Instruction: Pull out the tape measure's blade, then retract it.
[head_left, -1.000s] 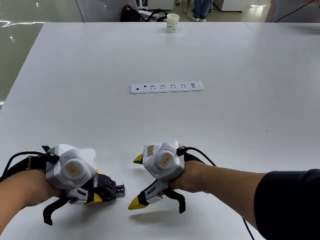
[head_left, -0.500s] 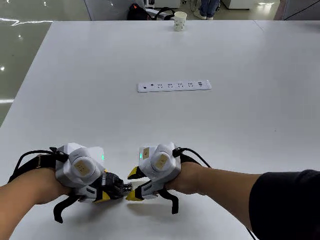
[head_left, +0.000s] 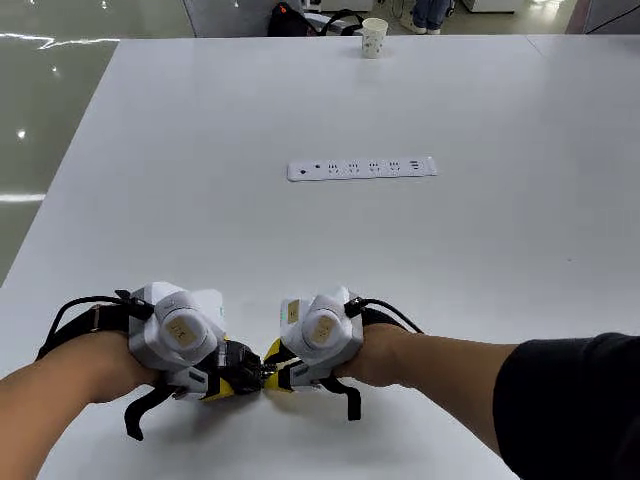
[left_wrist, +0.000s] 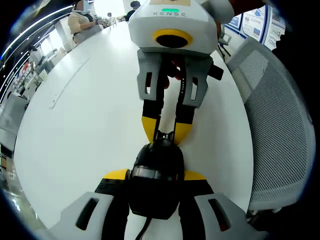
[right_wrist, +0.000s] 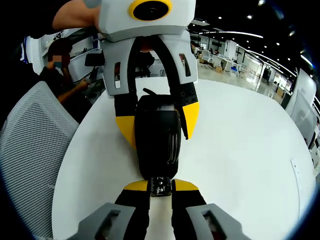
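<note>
- Black, rounded plastic tape measure (left_wrist: 155, 185): it sits at the near edge of the white table (head_left: 450, 260), between the two grippers. Whether it touches the surface cannot be determined.
- Casing: the left gripper view shows a glossy dark panel on the upper face. The right gripper view shows a ribbed grip band running along the body.
- Left gripper (left_wrist: 155, 175): the yellow-tipped fingers (left_wrist: 116, 175) are clamped against both flanks of the casing.
- Right gripper (right_wrist: 161, 186): the yellow-tipped fingers (right_wrist: 186, 186) pinch the small metal end hook (right_wrist: 161, 183) at the casing mouth.
- Blade: almost no length shows between the end hook and the casing.
- Gripper arrangement: in the head view the two grippers face each other tip to tip, with a hand behind each.
- White power strip (head_left: 362, 168): it lies flat at mid-table, well apart from the grippers.
- Patterned paper cup (head_left: 374, 37): it stands upright near the far edge of the table.
- Grey mesh chair (left_wrist: 280, 115): it stands just beside the table.
</note>
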